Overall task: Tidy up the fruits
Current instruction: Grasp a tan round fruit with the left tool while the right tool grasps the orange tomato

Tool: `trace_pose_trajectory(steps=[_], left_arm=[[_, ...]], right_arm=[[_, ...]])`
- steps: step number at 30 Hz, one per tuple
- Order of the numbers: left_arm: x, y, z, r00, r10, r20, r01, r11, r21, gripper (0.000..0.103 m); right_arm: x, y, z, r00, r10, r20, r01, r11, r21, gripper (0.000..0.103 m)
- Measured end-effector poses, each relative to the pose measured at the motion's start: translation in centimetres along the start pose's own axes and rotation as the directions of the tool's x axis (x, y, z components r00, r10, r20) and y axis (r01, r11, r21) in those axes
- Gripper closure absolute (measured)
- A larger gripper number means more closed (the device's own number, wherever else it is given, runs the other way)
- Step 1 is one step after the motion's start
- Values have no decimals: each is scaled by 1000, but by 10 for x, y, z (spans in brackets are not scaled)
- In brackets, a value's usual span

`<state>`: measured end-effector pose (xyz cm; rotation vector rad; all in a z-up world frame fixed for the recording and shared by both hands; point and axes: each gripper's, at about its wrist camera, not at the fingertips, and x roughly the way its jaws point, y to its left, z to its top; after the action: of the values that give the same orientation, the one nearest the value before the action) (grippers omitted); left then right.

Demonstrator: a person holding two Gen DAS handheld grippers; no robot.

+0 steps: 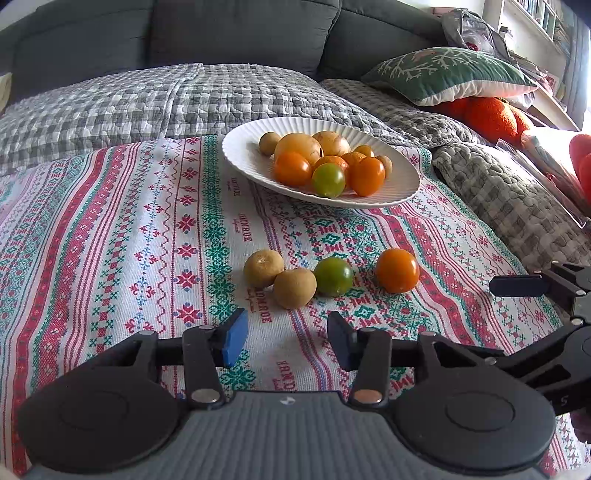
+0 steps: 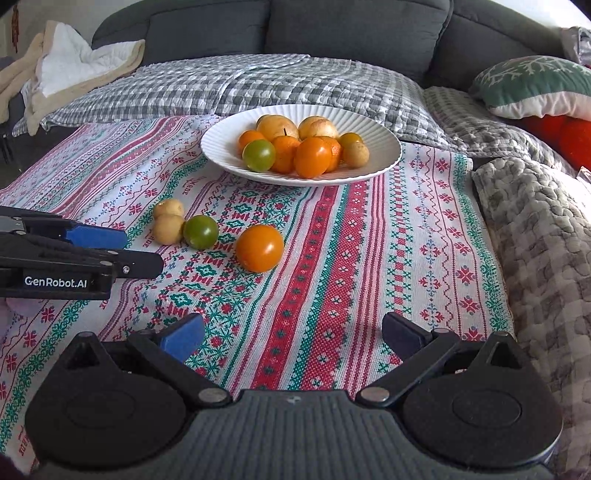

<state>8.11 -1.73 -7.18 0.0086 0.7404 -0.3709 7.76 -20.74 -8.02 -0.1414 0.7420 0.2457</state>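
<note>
A white ribbed plate (image 1: 251, 162) (image 2: 221, 147) holds several orange, yellow, green and brown fruits. Loose on the patterned cloth lie two small brown fruits (image 1: 263, 268) (image 1: 294, 288) (image 2: 168, 229), a green tomato (image 1: 334, 277) (image 2: 201, 231) and an orange tomato (image 1: 397, 270) (image 2: 259, 248). My left gripper (image 1: 288, 341) (image 2: 142, 251) is open and empty, just short of the brown fruits. My right gripper (image 2: 293, 338) is open and empty, nearer than the orange tomato; its finger shows at the right edge in the left wrist view (image 1: 517, 286).
The cloth (image 1: 110, 240) (image 2: 369, 240) covers a low surface before a grey sofa (image 1: 221, 29) with a checked quilt (image 2: 295, 85). A green cushion (image 1: 447, 74), orange plush items (image 1: 487, 116) and a rumpled quilt (image 2: 535, 229) lie at the right. Folded blankets (image 2: 66, 70) sit far left.
</note>
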Motion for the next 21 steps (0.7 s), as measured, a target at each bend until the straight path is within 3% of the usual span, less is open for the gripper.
trace_pose_trajectory(steps=[12,21], left_arm=[[17,-3,13,1000,1,26,-1,1000,-12,80],[18,0,15,1000,-4,18,4,1000,0,81]], right_arm=[[4,-10,0,1000,2,-1,-2,1000,10,1],[13,-7,8,1000,17,3,-17,1000,16,2]])
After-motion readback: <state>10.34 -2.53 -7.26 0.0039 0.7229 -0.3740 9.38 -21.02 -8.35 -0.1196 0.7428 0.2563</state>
